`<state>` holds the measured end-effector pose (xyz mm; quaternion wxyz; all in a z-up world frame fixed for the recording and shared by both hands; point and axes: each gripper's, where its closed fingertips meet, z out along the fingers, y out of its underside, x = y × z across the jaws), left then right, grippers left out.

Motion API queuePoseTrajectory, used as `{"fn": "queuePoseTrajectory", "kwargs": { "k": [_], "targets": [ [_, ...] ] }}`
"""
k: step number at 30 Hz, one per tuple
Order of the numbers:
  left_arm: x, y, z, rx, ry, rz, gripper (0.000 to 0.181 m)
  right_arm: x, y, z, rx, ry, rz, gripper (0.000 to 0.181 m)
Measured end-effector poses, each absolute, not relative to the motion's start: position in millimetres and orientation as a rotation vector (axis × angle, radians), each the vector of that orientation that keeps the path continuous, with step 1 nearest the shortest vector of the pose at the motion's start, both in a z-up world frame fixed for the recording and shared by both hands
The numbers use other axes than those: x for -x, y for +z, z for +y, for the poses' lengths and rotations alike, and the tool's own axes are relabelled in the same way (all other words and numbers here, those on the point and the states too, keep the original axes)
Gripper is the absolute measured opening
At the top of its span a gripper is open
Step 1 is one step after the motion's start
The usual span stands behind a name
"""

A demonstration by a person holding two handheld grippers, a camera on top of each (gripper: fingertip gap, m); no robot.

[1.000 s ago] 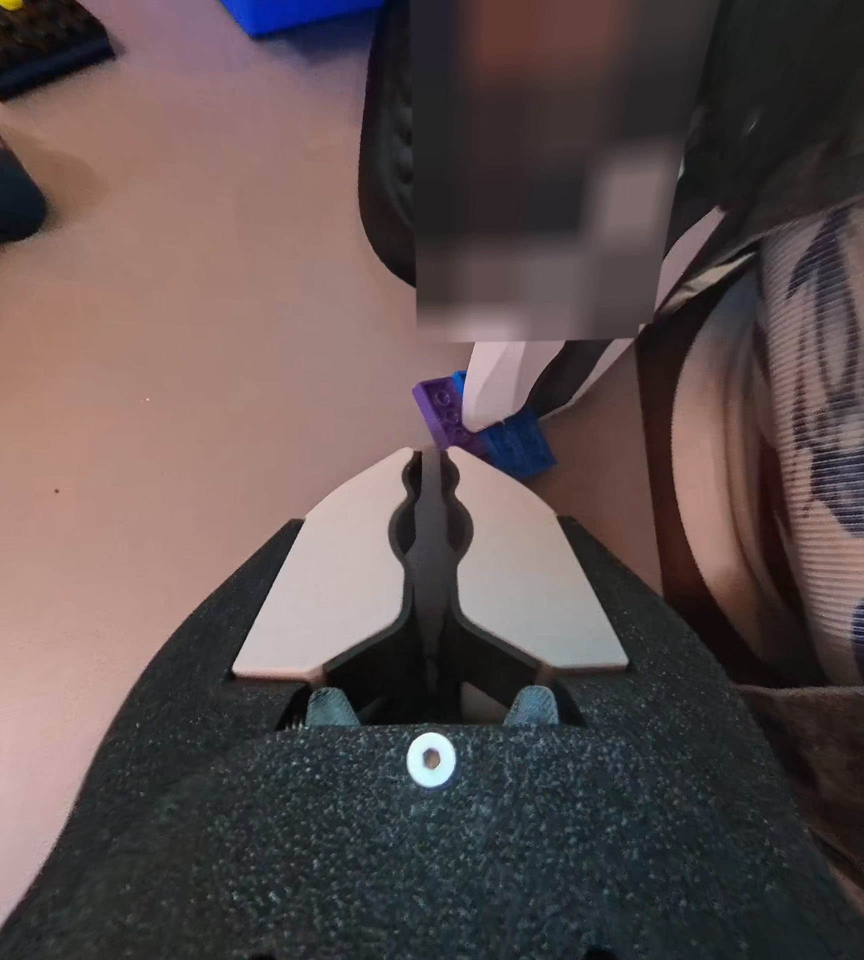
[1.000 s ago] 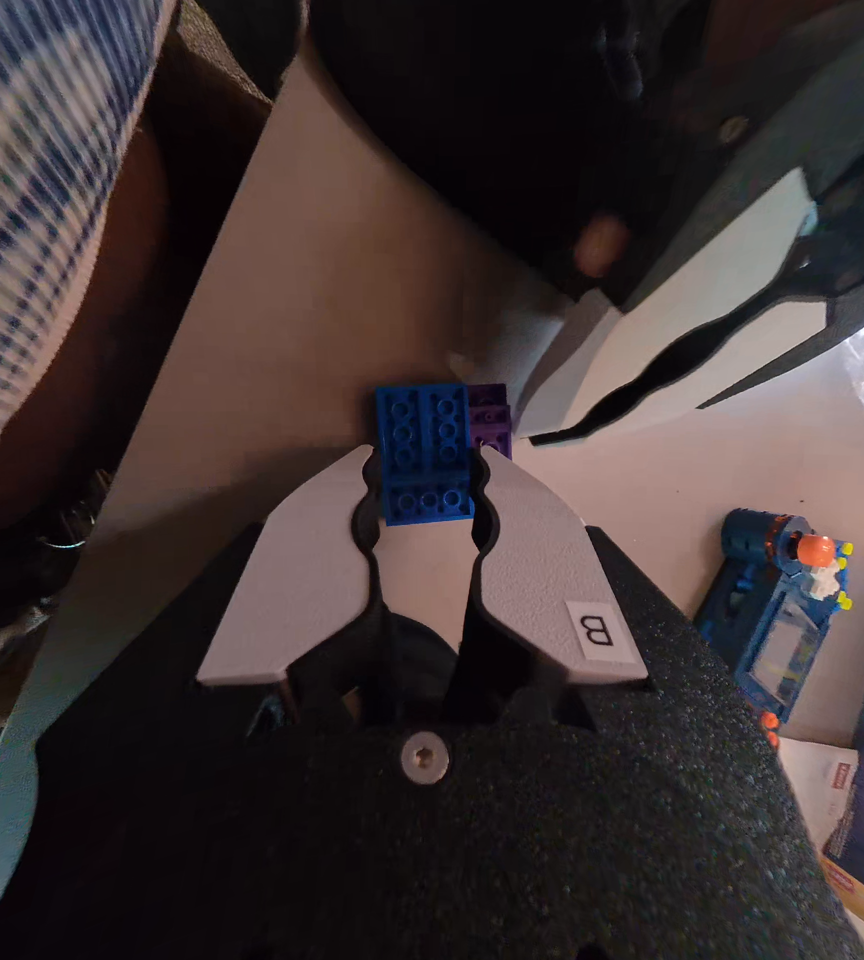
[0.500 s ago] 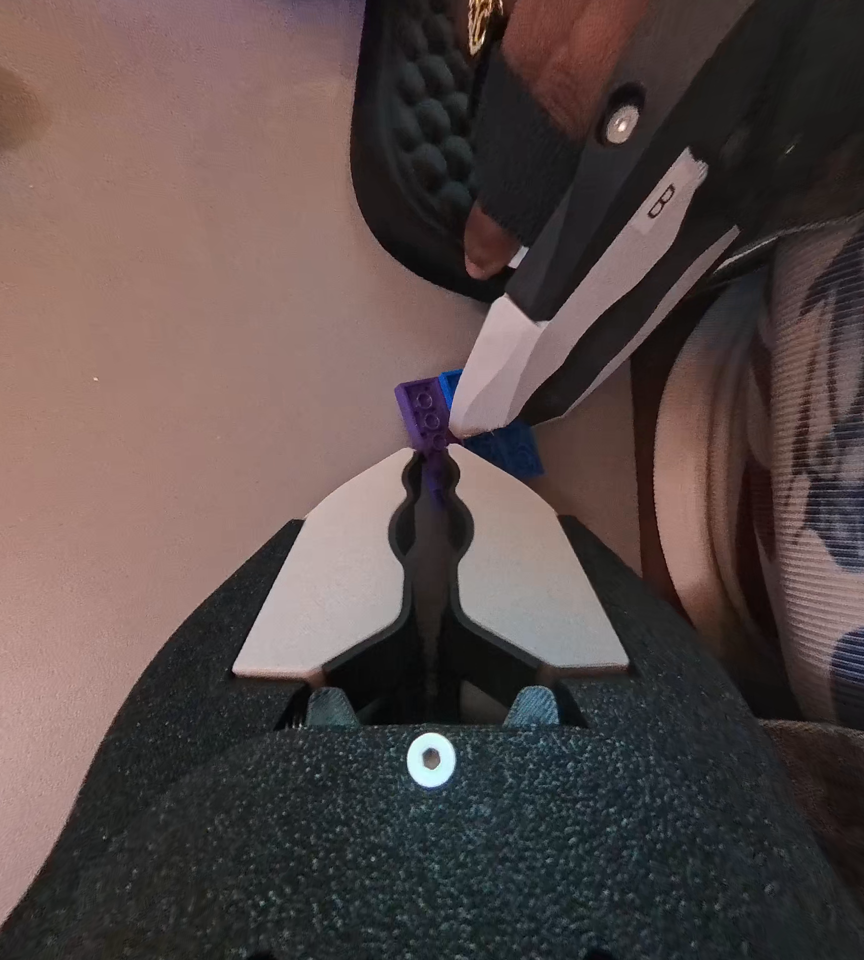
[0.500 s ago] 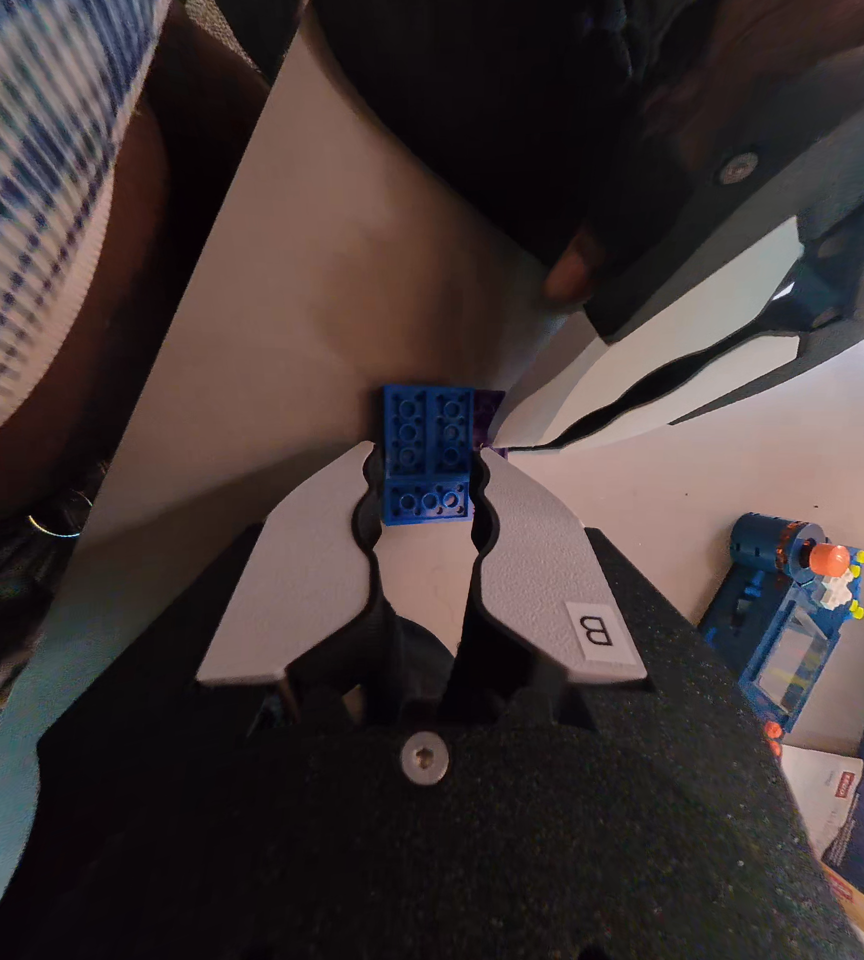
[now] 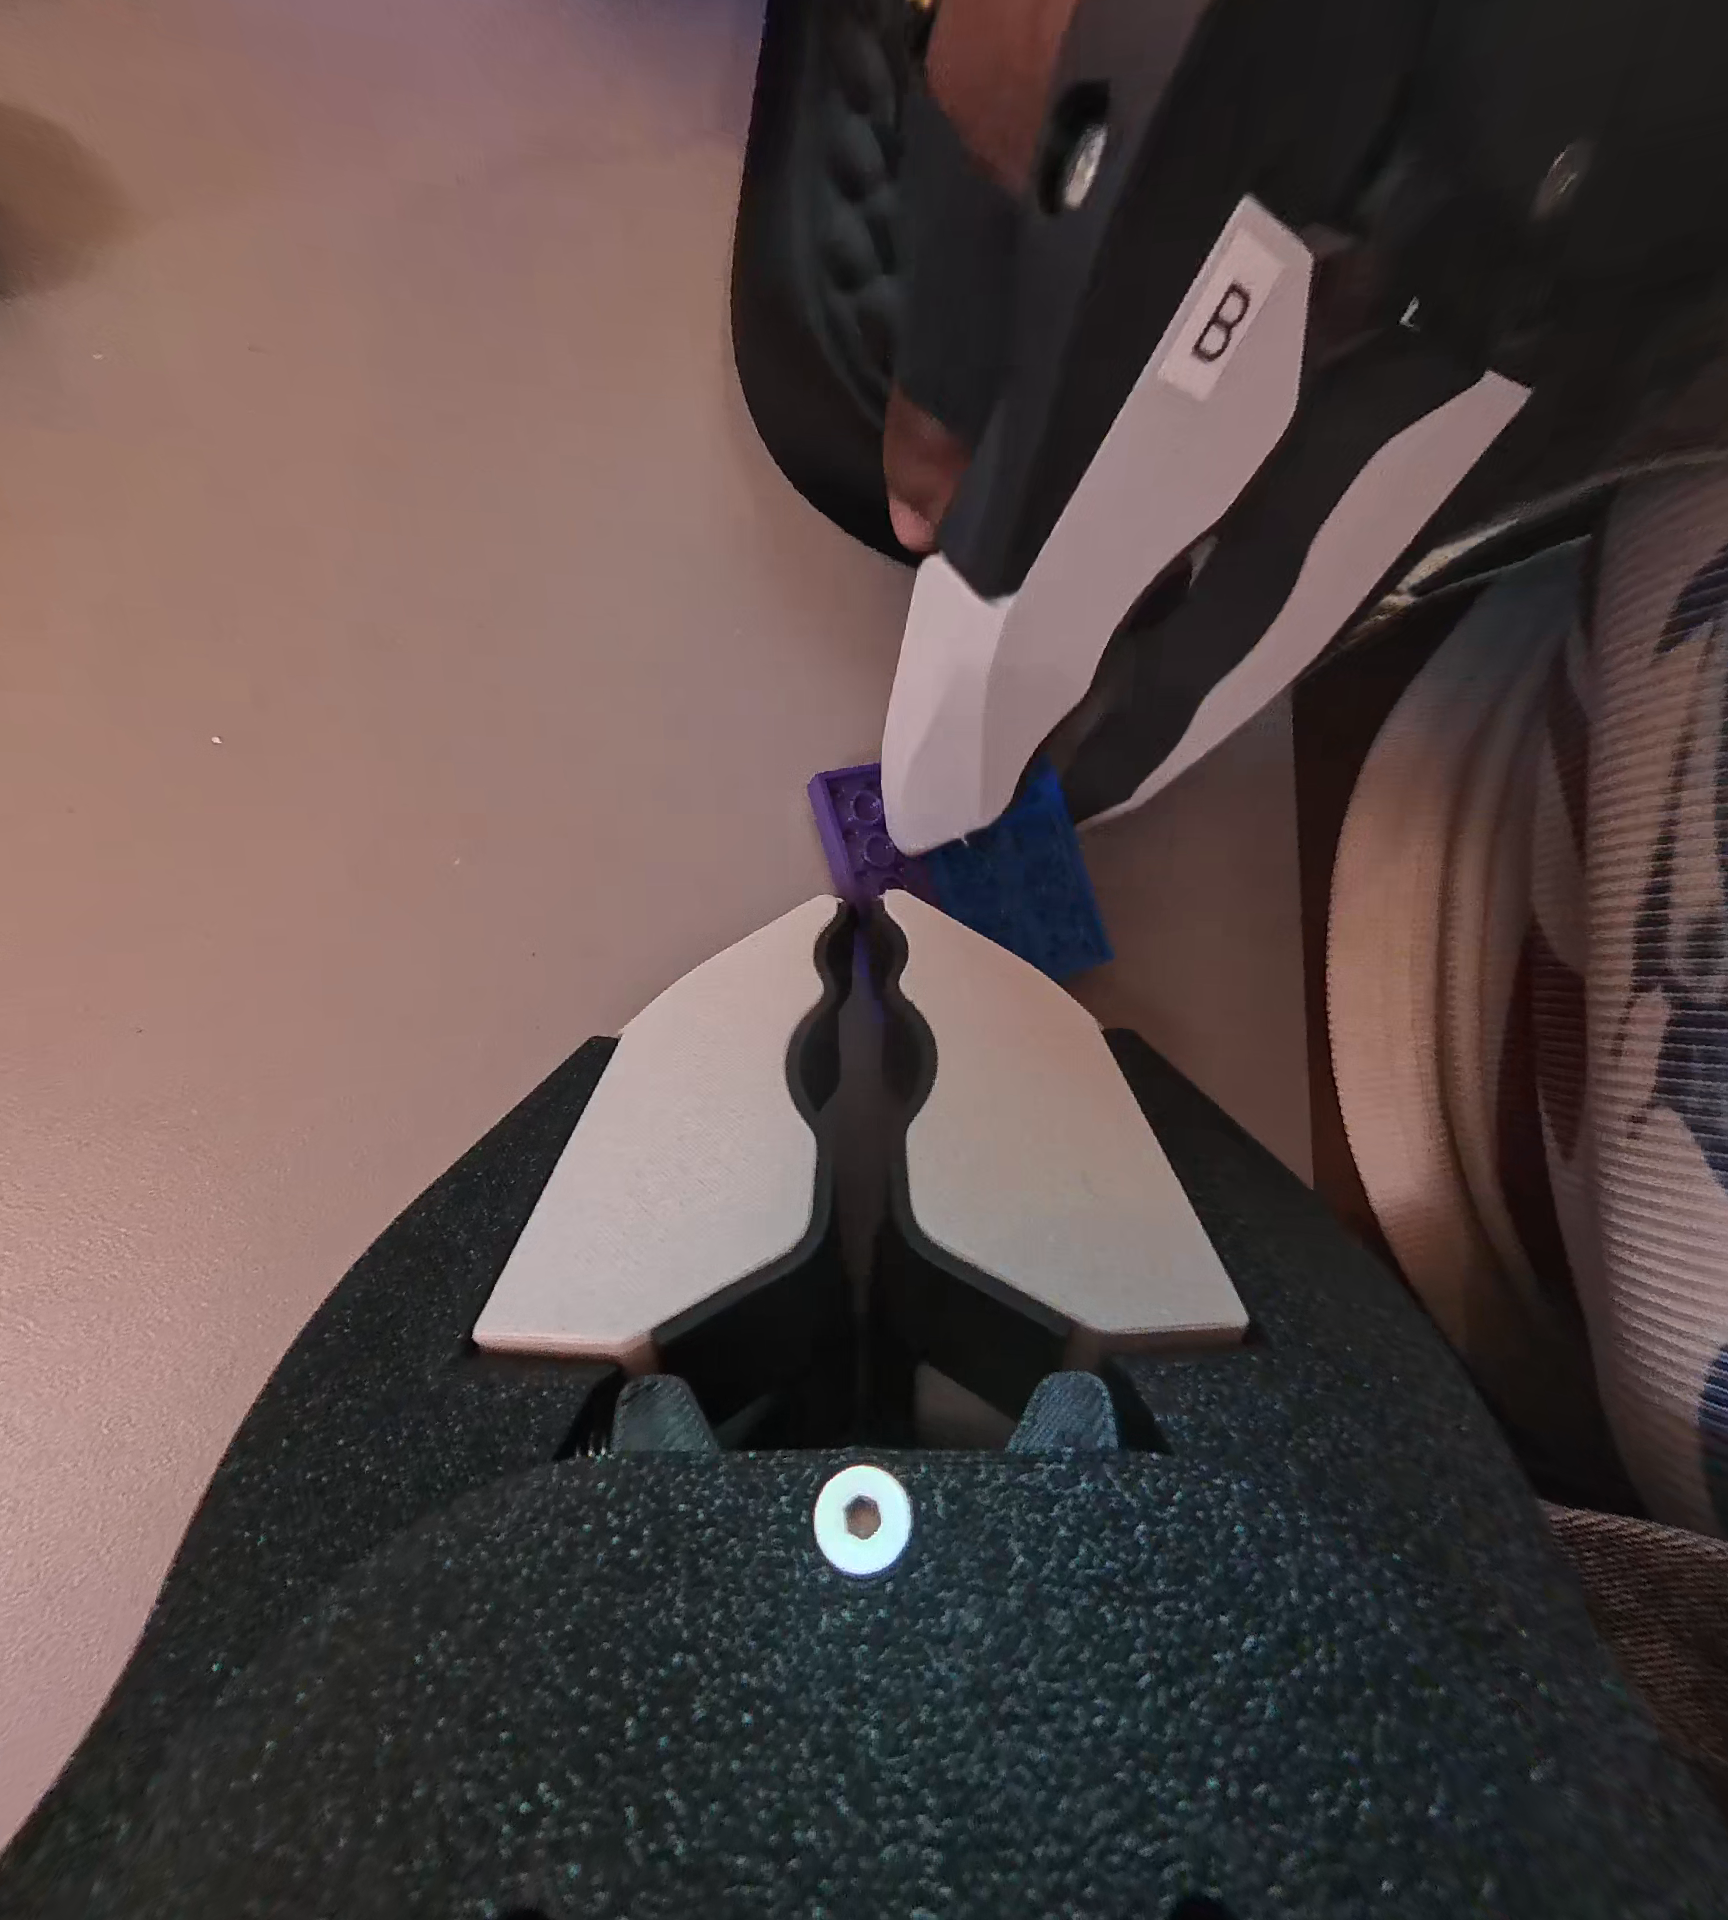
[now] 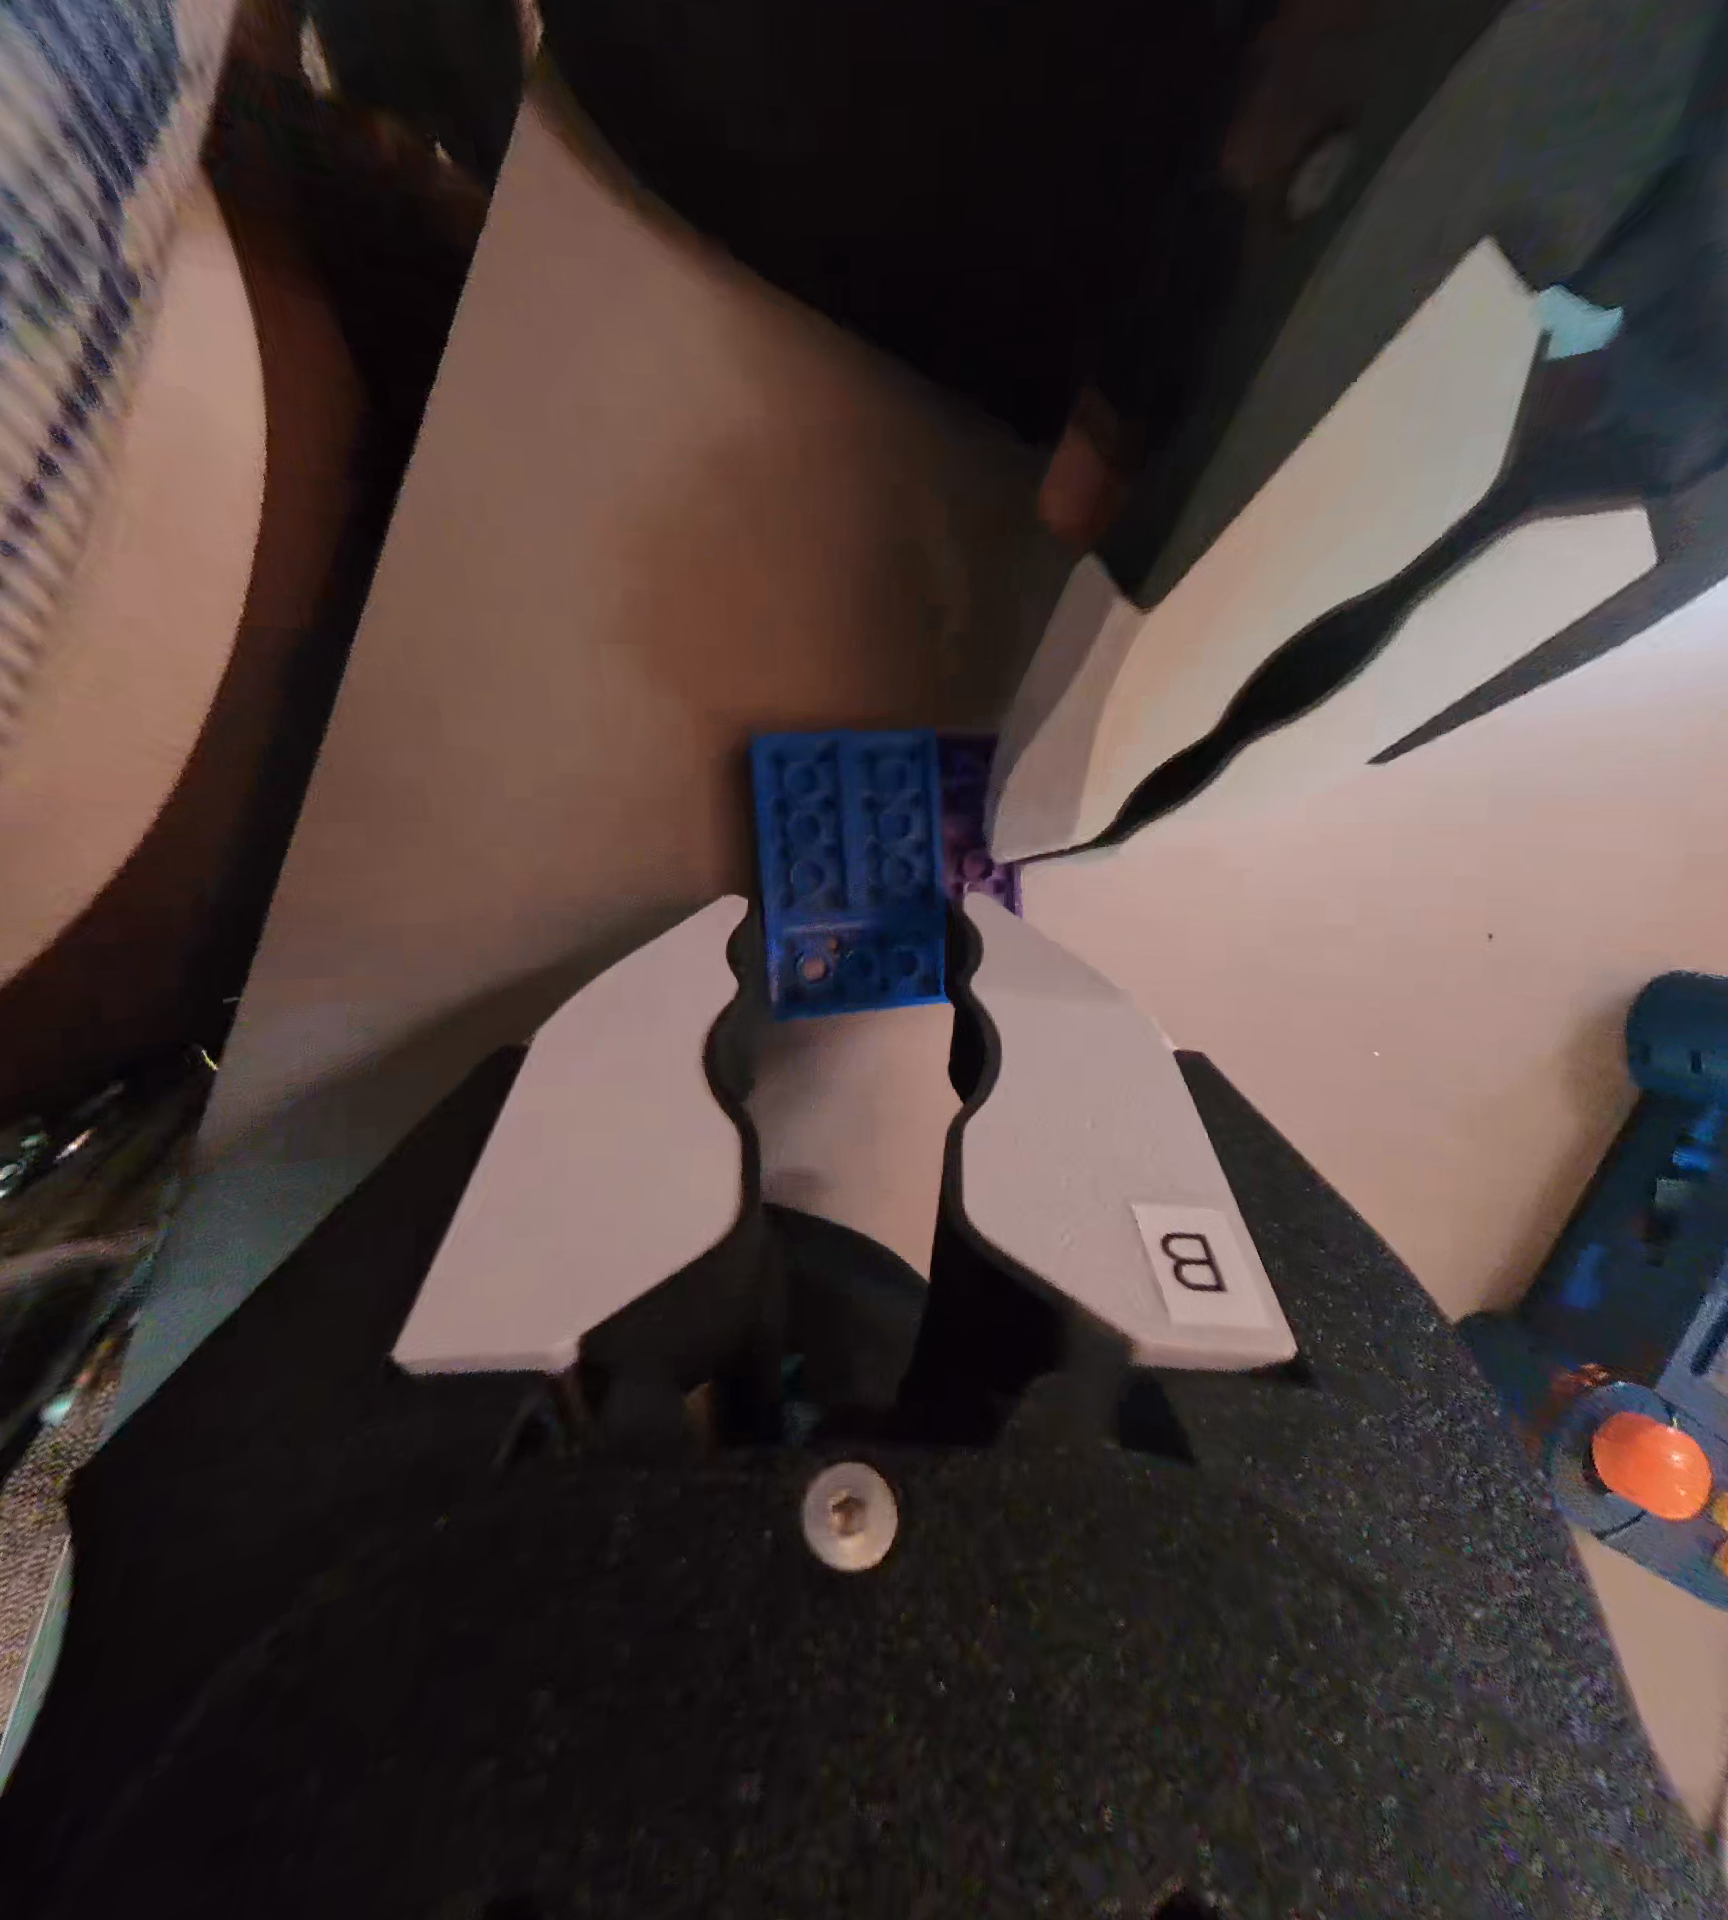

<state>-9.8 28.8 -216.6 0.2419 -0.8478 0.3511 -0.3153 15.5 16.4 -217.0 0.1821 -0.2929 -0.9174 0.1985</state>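
My left gripper [image 5: 865, 904] is shut on the edge of a thin purple brick plate [image 5: 860, 831]. A blue brick plate [image 5: 1021, 894] is joined to the purple one. My right gripper [image 6: 855, 920] is shut on the blue plates [image 6: 849, 862], whose undersides face its camera, with the purple plate [image 6: 974, 831] just to their right. The right gripper [image 5: 985, 790] comes in from the upper right in the left wrist view. The left gripper [image 6: 1047, 842] shows at the upper right in the right wrist view. Both hold the joined pieces above the table [image 5: 320, 623].
A blue brick model with orange knobs [image 6: 1691, 1299] lies on the table at the right. A person's patterned sleeve [image 5: 1618, 1039] is close on the right, and a checked sleeve [image 6: 8, 312] at the left. A black padded object [image 5: 818, 260] lies behind the grippers. The tips of both grippers are at nearly the same place.
The two grippers have held the joined plates throughout. The right gripper has come closer and larger in the left wrist view. The blue model has shifted nearer in the right wrist view.
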Motion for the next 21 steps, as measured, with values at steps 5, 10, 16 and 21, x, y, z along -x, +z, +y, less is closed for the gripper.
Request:
{"fn": "queuePoseTrajectory", "kwargs": {
  "k": [5, 10, 16, 21],
  "targets": [
    [9, -217, 28, 2.307, -0.844, 0.976, 0.003, -19, -213, 15, 0.927, 0.654, -2.702, 0.032],
    [9, -217, 28, 2.288, -0.807, 0.992, 0.002, -21, -208, 14, 1.139, 0.726, -2.779, 0.035],
    [9, -217, 28, 2.273, -0.772, 1.004, 0.002, -27, -204, 10, 1.301, 0.703, -2.746, 0.039],
    [9, -217, 28, 2.265, -0.759, 1.01, 0.003, -29, -205, 11, 1.237, 0.586, -2.648, 0.033]
  ]
}}
